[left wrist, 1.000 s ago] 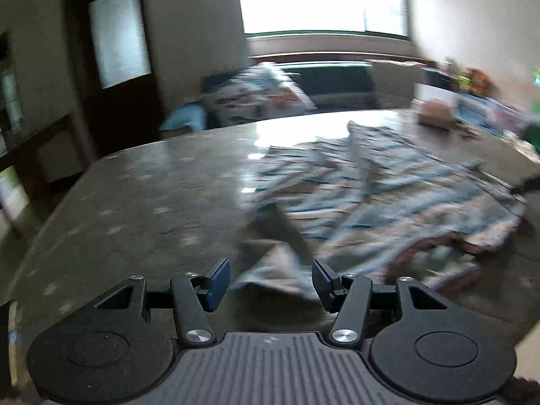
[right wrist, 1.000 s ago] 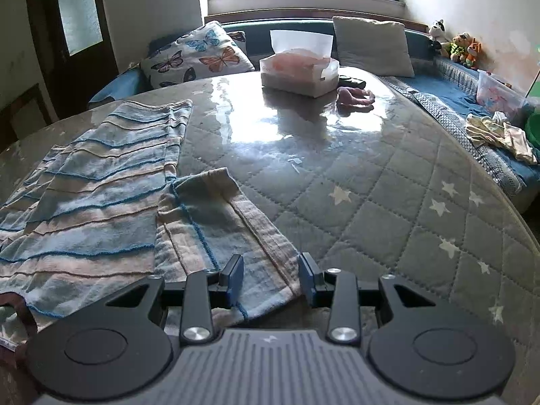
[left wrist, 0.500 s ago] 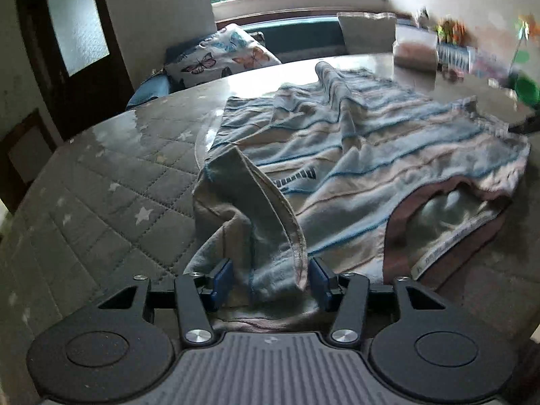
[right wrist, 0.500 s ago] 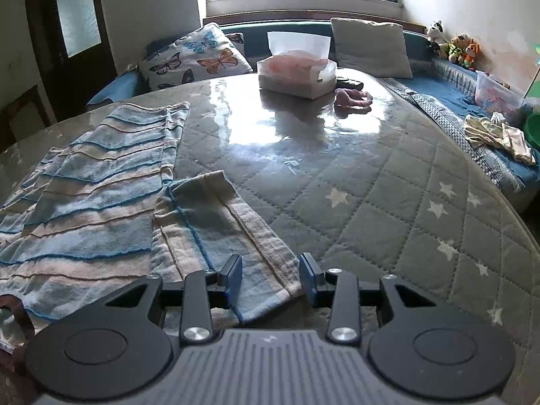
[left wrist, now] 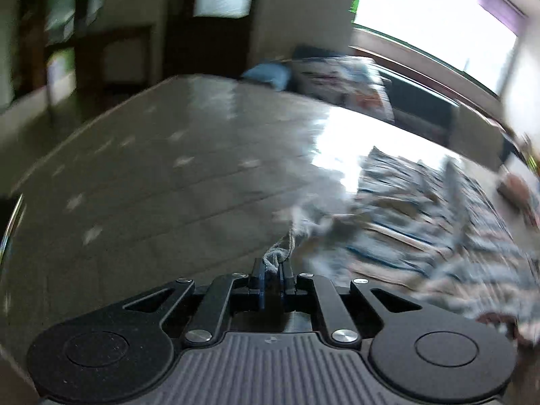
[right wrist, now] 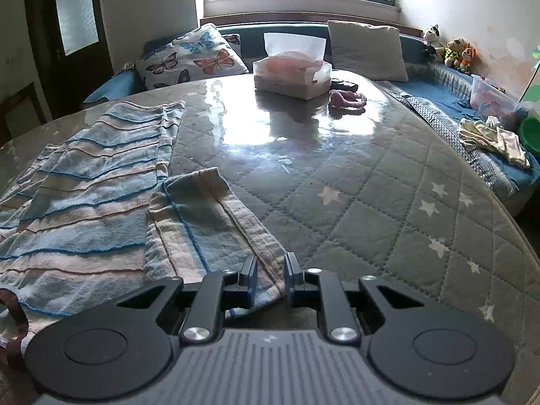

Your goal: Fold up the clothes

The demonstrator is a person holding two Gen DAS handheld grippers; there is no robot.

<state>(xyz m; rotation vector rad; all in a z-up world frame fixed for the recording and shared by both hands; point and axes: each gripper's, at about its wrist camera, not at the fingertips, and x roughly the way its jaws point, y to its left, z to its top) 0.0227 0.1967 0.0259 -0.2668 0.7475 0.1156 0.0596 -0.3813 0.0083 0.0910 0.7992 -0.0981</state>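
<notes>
A blue and beige striped shirt point(right wrist: 94, 182) lies spread on the quilted star-patterned table point(right wrist: 371, 202). In the right wrist view its sleeve point(right wrist: 202, 216) lies flat towards me. My right gripper point(right wrist: 271, 270) sits low over the sleeve's end, its jaws closing with the hem between them and a gap still showing. The left wrist view is blurred by motion. There my left gripper point(left wrist: 272, 266) is shut on a bunched bit of the other sleeve point(left wrist: 280, 253), which stretches taut back to the shirt point(left wrist: 422, 222) at the right.
A tissue box point(right wrist: 292, 74), a dark remote point(right wrist: 344, 85) and a pink cloth item point(right wrist: 346, 99) sit at the table's far side. Behind are a butterfly pillow point(right wrist: 192, 57) and grey cushion point(right wrist: 366, 50). On the bench at right lie loose clothes point(right wrist: 492, 138) and a green bowl point(right wrist: 531, 133).
My left gripper shut on the raised sleeve and swung left with a roll, drawing the cloth taut. The right gripper's jaws narrowed around the sleeve hem; that hand stayed put.
</notes>
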